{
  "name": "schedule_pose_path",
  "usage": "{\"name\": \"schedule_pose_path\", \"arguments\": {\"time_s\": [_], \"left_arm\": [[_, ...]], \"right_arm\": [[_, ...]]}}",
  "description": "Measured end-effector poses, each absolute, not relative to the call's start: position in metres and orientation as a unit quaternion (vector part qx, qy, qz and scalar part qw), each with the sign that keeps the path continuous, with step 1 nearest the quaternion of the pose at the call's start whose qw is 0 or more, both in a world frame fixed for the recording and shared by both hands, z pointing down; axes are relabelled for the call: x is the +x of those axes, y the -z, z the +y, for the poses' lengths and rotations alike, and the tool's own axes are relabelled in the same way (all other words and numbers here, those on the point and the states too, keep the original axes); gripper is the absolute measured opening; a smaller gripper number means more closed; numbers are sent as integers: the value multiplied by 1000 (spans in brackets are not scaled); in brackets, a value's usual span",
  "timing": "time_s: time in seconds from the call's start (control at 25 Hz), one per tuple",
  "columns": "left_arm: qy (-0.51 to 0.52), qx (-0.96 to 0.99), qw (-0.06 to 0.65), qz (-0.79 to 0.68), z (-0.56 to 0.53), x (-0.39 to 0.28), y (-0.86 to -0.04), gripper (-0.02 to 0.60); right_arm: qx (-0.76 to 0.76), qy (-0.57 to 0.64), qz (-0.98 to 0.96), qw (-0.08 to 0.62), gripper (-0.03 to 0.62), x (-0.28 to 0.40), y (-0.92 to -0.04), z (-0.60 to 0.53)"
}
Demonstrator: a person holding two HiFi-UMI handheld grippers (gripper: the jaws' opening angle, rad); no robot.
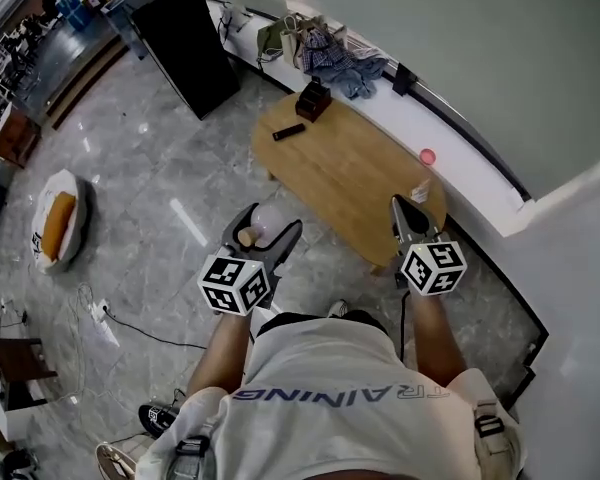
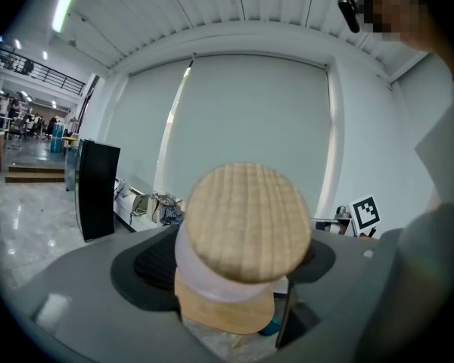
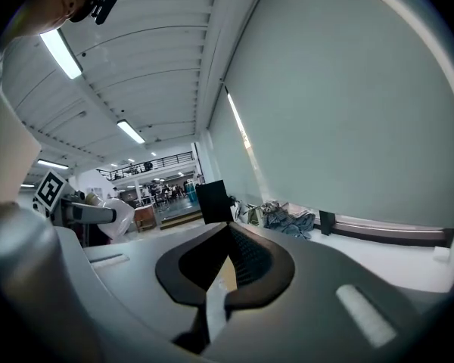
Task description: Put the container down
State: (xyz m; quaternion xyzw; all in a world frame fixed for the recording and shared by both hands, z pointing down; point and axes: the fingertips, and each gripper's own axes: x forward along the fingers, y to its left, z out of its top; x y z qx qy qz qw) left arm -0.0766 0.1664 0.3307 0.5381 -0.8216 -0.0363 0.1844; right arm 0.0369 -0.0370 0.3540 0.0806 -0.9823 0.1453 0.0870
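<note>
Jaws of the left gripper (image 1: 273, 220) stand wide and clamp the container (image 1: 268, 216) between their dark pads. In the left gripper view the left gripper (image 2: 242, 257) holds the container (image 2: 212, 278) on its side, so that the round wooden lid (image 2: 246, 221) faces the camera and hides most of the pale, translucent body behind it. In the head view the lid (image 1: 247, 236) shows as a small tan disc on the side toward the person.

The container is up in the air over the grey marble floor (image 1: 170, 168), near the close left edge of the low wooden table (image 1: 350, 173) and not on it.

The right gripper (image 1: 400, 206) is over the near right end of the table. In the right gripper view its jaws lie together, with only a thin slit between them, and the right gripper (image 3: 227, 240) holds nothing.

On the table are a black box (image 1: 313, 98) at the far end, a flat black bar (image 1: 288, 131) just beside it, and a small pink thing (image 1: 427, 156) near the right edge. A heap of clothes (image 1: 330, 53) lies on the white ledge (image 1: 450, 133) behind the table, and a tall black cabinet (image 1: 185, 43) stands to the left of it. A round cushion (image 1: 55, 218) lies on the floor, well apart from the table.
</note>
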Motion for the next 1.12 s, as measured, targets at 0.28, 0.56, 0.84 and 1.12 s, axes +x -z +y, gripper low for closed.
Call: {"name": "schedule_pose_path", "arguments": {"time_s": [0.28, 0.56, 0.84, 1.12], "left_arm": [[34, 568, 196, -798, 103, -104, -352, 391], [31, 616, 210, -759, 38, -144, -360, 391], [9, 672, 222, -706, -32, -220, -371, 391], [-61, 730, 223, -643, -83, -305, -390, 391]], "right_arm": [[114, -149, -977, 97, 17, 26, -377, -87], [185, -146, -967, 100, 17, 14, -375, -139], [258, -156, -947, 110, 17, -40, -381, -180], [350, -165, -916, 108, 17, -103, -379, -203]]}}
